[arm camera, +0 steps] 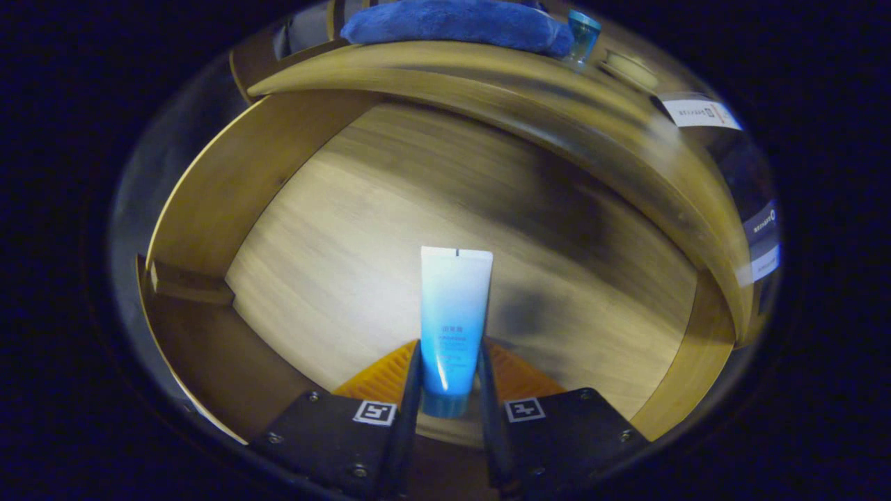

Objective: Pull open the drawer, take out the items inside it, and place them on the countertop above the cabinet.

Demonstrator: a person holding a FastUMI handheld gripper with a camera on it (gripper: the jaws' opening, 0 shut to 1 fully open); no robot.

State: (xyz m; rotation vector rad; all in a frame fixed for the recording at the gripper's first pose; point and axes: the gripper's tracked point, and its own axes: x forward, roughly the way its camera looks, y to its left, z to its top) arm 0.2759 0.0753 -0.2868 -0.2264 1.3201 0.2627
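I have the blue tube [454,327] between the two fingers of my gripper [449,379]; they are closed on its lower part, near the cap end. The long axis of the tube runs straight forward from the fingers, over the wooden floor of the open drawer [209,202]. The print on the tube is too small to read. Beyond, on the countertop [445,66], lie a blue cloth [452,21] and a small blue cup [581,35]; I judge the tube must go up there.
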